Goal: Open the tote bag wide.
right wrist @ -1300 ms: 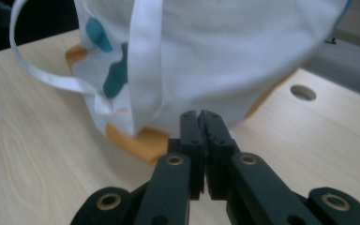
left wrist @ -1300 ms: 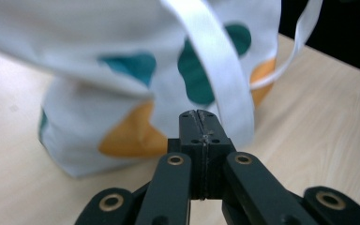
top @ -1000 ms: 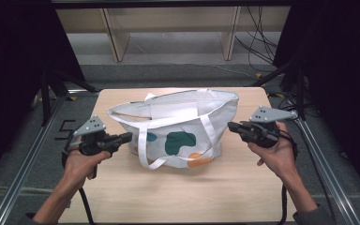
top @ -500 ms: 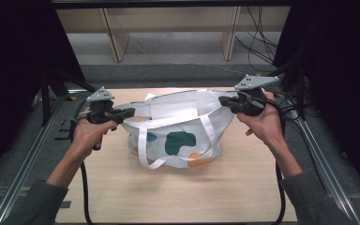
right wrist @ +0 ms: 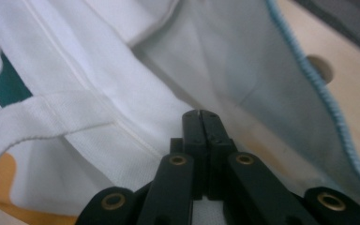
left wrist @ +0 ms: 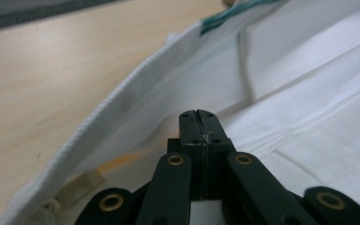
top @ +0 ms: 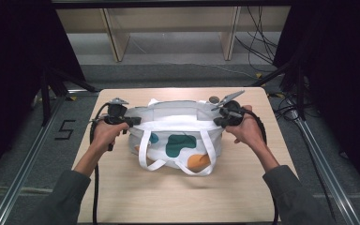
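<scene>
Tote bag [top: 176,136], white cloth with teal and orange blobs, sat mid-table on the light wooden table [top: 168,197], between the two grippers. From the high view I saw the left gripper [top: 132,121] at the bag's left upper edge and the right gripper [top: 217,119] at its right upper edge, each touching the fabric, one at either end of the mouth. Both handles [top: 145,154] hung down the front face, looping onto the tabletop.

In the left gripper view, the left gripper [left wrist: 199,115] had its jaws pressed together, no gap visible, tip sitting on white fabric just inside the hemmed rim [left wrist: 122,93]. I couldn't tell if cloth was pinched between them. A teal-stitched edge [left wrist: 225,16] ran at top, not resolved from above.

In the right gripper view, the right gripper [right wrist: 201,115] was equally clenched, tip against the bag's inner lining; whether it gripped fabric I couldn't tell. This view picked up a light blue stitched rim [right wrist: 318,89], a strap [right wrist: 51,115], and a round mark [right wrist: 321,68] on the table beyond the rim.
</scene>
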The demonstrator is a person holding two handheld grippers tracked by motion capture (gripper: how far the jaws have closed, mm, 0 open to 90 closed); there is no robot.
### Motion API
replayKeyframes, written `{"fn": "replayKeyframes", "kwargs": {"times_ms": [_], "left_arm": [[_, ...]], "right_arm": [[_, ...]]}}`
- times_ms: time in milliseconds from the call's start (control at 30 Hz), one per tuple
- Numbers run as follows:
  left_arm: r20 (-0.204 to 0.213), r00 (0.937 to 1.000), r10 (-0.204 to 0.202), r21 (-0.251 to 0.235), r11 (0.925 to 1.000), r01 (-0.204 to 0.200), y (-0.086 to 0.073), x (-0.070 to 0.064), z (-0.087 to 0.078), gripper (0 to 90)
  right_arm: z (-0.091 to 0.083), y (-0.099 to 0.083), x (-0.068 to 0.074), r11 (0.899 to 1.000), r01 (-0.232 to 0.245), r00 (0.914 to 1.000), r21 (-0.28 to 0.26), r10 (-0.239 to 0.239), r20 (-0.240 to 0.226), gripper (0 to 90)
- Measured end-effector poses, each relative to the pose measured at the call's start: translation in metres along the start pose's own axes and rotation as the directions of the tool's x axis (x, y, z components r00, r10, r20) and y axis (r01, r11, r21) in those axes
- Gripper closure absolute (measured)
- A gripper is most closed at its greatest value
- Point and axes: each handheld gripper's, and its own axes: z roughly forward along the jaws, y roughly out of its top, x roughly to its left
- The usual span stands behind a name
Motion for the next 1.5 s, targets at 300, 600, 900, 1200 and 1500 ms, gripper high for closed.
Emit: {"fn": "replayKeyframes", "kwargs": {"times_ms": [300,600,900,1200,1500], "left_arm": [[0.036,0.9990,-0.025,-0.003,0.9997,0.026,0.000,-0.002,-0.002,89.4],[0.073,0.9938,0.084,0.021,0.9961,-0.086,0.051,-0.049,0.028,88.5],[0.038,0.9993,0.003,0.090,0.9959,-0.006,0.058,-0.037,0.064,89.4],[0.106,0.9873,0.118,0.085,0.9883,-0.127,0.038,-0.057,0.040,88.0],[0.227,0.9330,0.279,0.195,0.9255,-0.325,-0.029,-0.080,0.018,89.4]], "right_arm": [[0.022,-0.019,0.008,1.000,-0.007,1.0000,0.023,0.007,-0.003,90.0],[0.032,0.028,0.029,0.995,0.032,0.9968,-0.093,-0.038,-0.070,90.0],[0.036,-0.027,0.081,0.984,0.166,0.9565,0.061,-0.146,-0.253,90.0],[0.016,-0.002,0.067,0.985,0.093,0.9758,-0.142,-0.118,-0.184,90.0],[0.075,0.056,0.046,0.984,0.175,0.9831,0.027,-0.176,0.049,90.0]]}}
